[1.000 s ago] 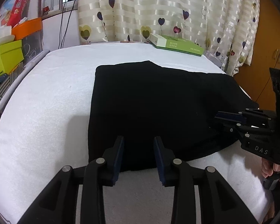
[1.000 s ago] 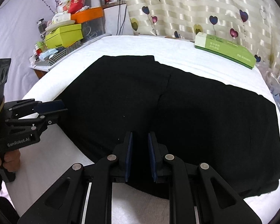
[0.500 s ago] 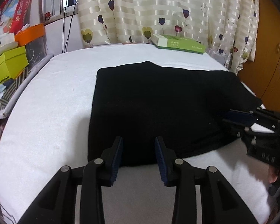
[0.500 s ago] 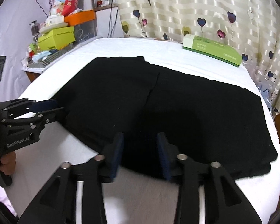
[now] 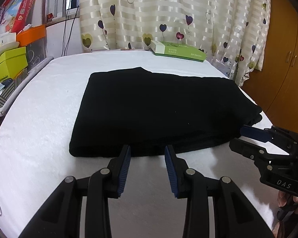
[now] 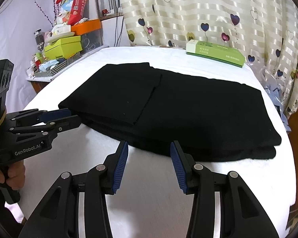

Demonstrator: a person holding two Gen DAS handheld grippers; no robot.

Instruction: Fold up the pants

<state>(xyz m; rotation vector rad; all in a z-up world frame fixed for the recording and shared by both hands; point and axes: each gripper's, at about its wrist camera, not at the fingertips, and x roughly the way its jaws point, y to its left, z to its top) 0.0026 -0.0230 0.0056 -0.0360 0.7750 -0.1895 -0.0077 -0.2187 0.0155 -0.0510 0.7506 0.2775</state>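
Currently pants (image 5: pixel 161 111) lie folded flat on the white bed (image 5: pixel 39 123), layers stacked, one folded panel on top at the left end. Left gripper (image 5: pixel 147 154) jaws wide, empty, tips right at the near hem, over bare sheet. Right gripper (image 6: pixel 149 152) jaws also wide, empty, tips at the near edge further right; contact with the cloth hard to tell in this fisheye. Green box (image 6: pixel 215 53) sits at the far edge by the curtain (image 6: pixel 208 11), well apart from the pants
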